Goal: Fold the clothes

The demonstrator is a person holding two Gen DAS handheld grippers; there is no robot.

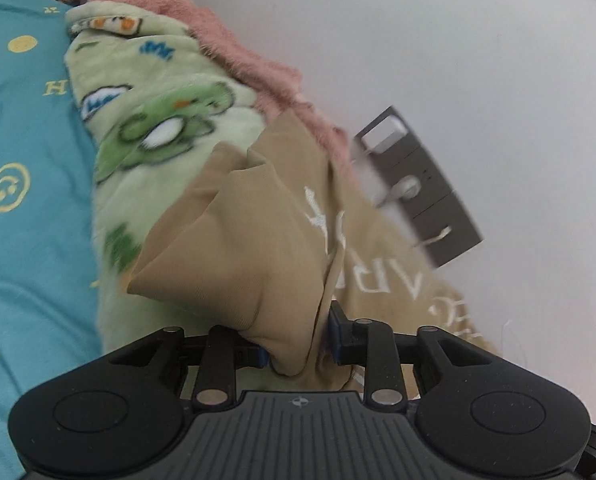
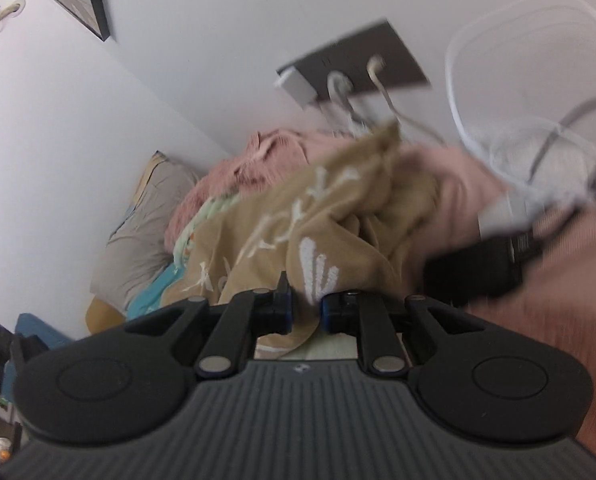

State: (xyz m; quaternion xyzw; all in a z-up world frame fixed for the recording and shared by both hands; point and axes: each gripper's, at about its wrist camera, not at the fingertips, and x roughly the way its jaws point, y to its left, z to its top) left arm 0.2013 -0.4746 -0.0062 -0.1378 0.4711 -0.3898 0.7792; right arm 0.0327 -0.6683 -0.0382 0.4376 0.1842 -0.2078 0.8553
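A tan garment [image 1: 250, 256] with white lettering hangs bunched in front of me. My left gripper [image 1: 298, 344] is shut on a thick fold of it, and the cloth bulges up between the fingers. In the right wrist view the same tan garment [image 2: 298, 216] is crumpled, and my right gripper [image 2: 306, 314] is shut on its lower edge. The garment is lifted above the bed and blurred by motion.
A green cartoon-print blanket [image 1: 146, 128] and a pink fluffy blanket [image 1: 234, 44] lie on a teal sheet [image 1: 22, 184]. A grey wall socket panel [image 1: 418, 184] holds plugs. White cables [image 2: 498, 92], a black adapter [image 2: 482, 268] and a grey pillow [image 2: 146, 224] are near.
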